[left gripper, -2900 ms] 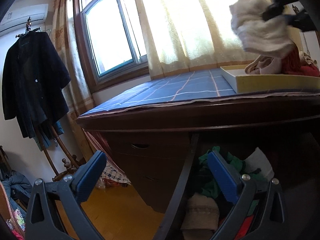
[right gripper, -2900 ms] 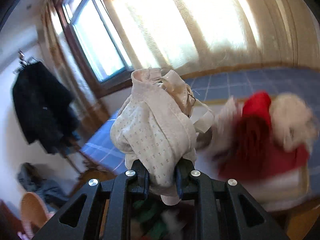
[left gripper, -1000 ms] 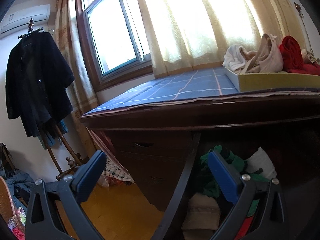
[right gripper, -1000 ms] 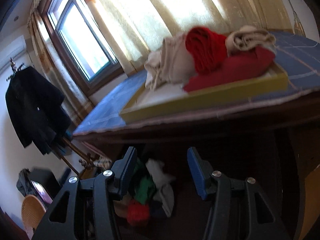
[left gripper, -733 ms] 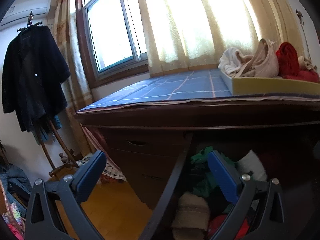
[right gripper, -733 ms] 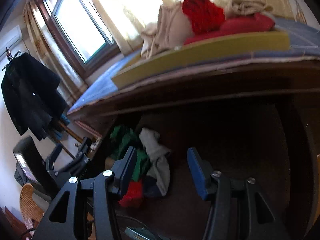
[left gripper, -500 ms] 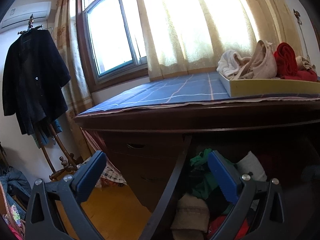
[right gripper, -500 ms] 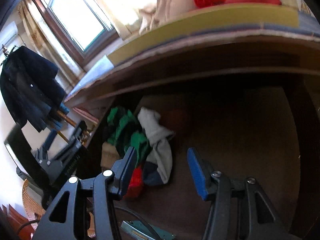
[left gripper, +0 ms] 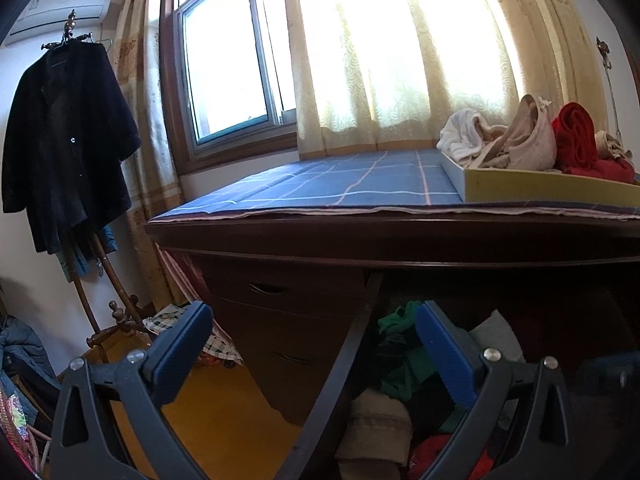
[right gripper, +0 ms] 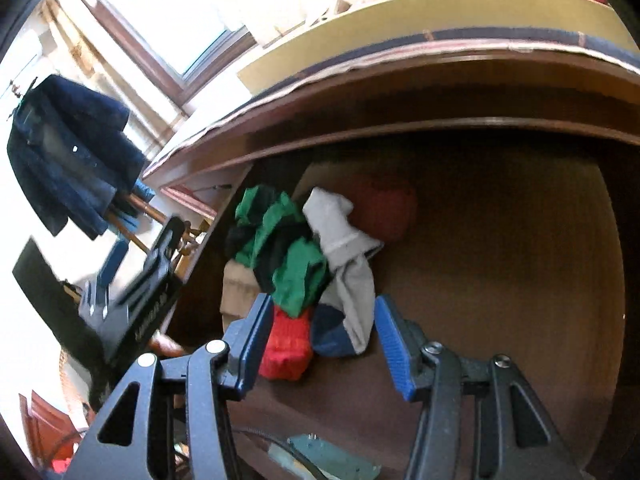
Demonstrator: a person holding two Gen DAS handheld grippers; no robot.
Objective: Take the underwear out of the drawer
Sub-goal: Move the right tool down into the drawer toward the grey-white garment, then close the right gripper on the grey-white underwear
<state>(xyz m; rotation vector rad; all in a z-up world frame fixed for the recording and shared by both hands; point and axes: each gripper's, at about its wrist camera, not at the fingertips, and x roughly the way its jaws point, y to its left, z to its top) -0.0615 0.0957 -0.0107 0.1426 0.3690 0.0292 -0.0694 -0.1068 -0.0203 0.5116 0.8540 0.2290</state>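
Lying heaped in the open dark wooden drawer (right gripper: pixel 500 280), against its left side: a tangle of small crumpled underwear pieces (right gripper: pixel 304 264) — green, grey-and-white, folded red, navy, tan. Hovering over the near end of that heap, the right gripper (right gripper: pixel 320 332), jaws standing apart and gripping nothing, blue pads flanking the folded red piece (right gripper: pixel 286 344) and the navy-edged grey piece (right gripper: pixel 348 288) in the right wrist view without pressing on either (actual contact not clear). Resting farther back on the drawer floor, a dull red bundle (right gripper: pixel 384 208), apart from the heap.

Hanging by the drawer's left wall, the left gripper (left gripper: pixel 312 344), jaws spread wide and holding nothing, the drawer's dark side edge (left gripper: pixel 340 372) running up between them. Showing past its right finger, the same heap: green (left gripper: pixel 400 344), tan (left gripper: pixel 378 420), red (left gripper: pixel 434 454).

Sitting above on the dark wooden table (left gripper: pixel 400 236) covered with a blue checked cloth (left gripper: pixel 340 188): a shallow yellow-sided tray (left gripper: pixel 540 190) carrying cream, white and red garments (left gripper: pixel 528 140). Overhanging the drawer, the table's edge. Hanging at far left, a dark coat (left gripper: pixel 64 140) on a wooden stand, beside the curtained window (left gripper: pixel 232 60).
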